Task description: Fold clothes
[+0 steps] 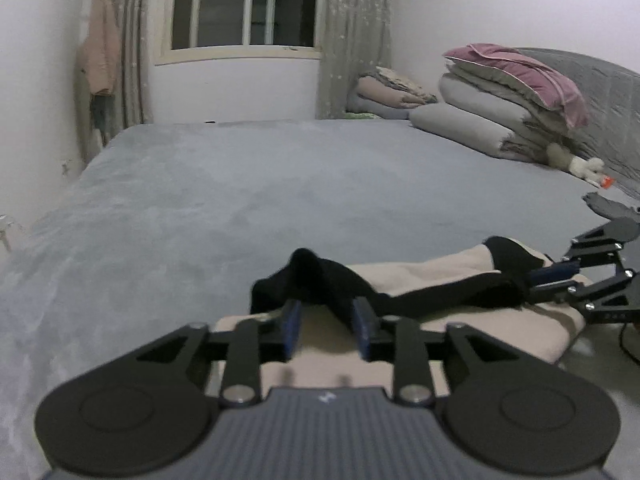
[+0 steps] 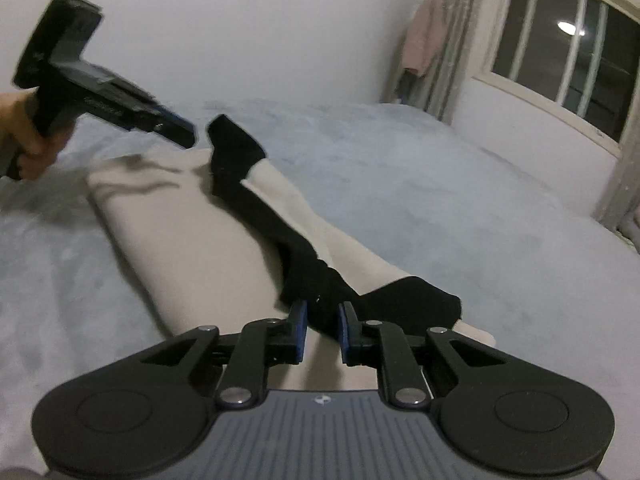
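On the grey bed (image 1: 224, 200) lay the beige-and-black garment (image 2: 192, 216), both the left gripper (image 1: 326, 330) and right gripper (image 2: 322, 330) parted, clamping nothing, so its loosely bunched black edge could slump and spoil the fold.

The right gripper (image 1: 540, 276) is cut off by the picture's edge just right of the beige garment (image 1: 420, 272), whose near part hides behind the left gripper (image 1: 326, 322), and a hand (image 2: 28, 136) left of that garment is cropped and blurred
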